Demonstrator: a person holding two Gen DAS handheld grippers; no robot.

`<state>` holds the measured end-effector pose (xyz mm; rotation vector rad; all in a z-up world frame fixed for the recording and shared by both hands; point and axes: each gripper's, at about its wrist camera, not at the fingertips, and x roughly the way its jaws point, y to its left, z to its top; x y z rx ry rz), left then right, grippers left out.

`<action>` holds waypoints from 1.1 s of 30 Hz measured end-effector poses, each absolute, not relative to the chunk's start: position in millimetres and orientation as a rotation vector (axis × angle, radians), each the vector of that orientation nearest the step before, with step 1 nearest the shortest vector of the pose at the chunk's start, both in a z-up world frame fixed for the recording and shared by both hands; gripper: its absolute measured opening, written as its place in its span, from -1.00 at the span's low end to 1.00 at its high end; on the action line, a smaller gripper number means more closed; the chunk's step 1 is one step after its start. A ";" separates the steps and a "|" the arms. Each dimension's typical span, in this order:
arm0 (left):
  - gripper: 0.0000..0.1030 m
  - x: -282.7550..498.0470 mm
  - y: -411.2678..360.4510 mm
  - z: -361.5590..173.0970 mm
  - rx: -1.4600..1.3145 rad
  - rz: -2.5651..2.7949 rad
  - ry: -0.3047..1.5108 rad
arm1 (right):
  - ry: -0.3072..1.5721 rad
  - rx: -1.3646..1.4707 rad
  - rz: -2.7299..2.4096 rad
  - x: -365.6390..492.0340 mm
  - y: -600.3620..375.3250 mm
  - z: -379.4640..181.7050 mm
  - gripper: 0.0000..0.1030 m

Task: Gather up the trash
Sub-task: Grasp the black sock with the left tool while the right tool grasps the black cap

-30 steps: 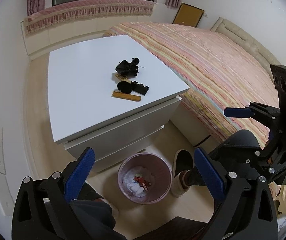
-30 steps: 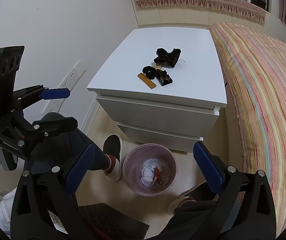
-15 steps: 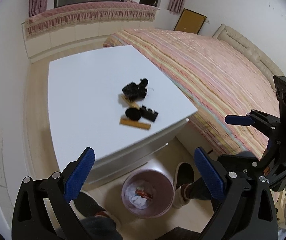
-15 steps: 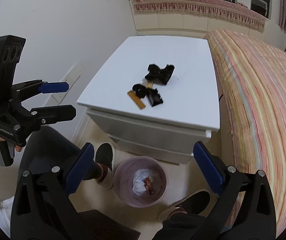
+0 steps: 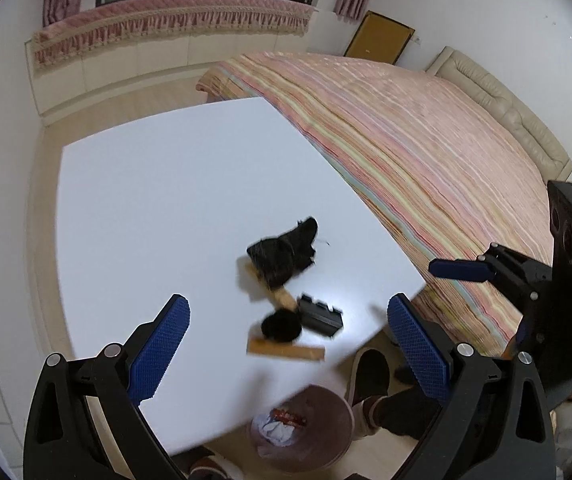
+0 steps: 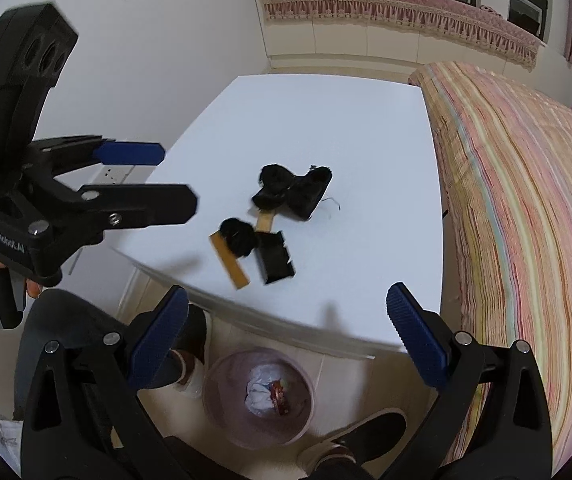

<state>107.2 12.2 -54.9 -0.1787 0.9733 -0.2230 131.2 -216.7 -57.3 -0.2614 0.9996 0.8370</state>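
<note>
Left wrist view shows the left claw [image 5: 286, 344] spread wide and empty above the white bench [image 5: 166, 200]. Ahead of it, between its fingers, lies the trash: a black fuzzy clump [image 5: 284, 256] farthest off, a small black fuzzy ball [image 5: 280, 325], a black notched block [image 5: 321, 314] just right of the ball, and two tan wooden strips. The near strip [image 5: 286, 350] lies flat, its long axis running crosswise to the claw, touching the ball. The far strip [image 5: 276, 296] runs away from the claw, its far end under the clump.

Right wrist view shows the right claw [image 6: 286, 328] also spread wide, holding nothing, with the same pieces ahead of it: clump [image 6: 291, 190], ball [image 6: 238, 236], block [image 6: 274, 262], near strip [image 6: 230, 262]. Below both claws stands a pink bin [image 6: 258, 396] on the floor, with white paper and a red wrapper inside. A striped bed [image 6: 525, 220] lies to the right of the bench.
</note>
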 end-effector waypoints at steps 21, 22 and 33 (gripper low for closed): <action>0.23 163.7 10.7 -110.0 -0.234 -0.268 1.040 | 1.026 -0.313 0.880 153.0 -186.1 -99.9 -0.07; 0.14 163.7 10.3 -110.3 -0.232 -0.271 1.042 | 1.023 -0.321 0.884 153.1 -185.5 -99.8 -0.21; -0.22 165.0 10.5 -107.9 -0.228 -0.280 1.021 | 1.022 -0.334 0.913 153.5 -183.6 -99.1 -0.48</action>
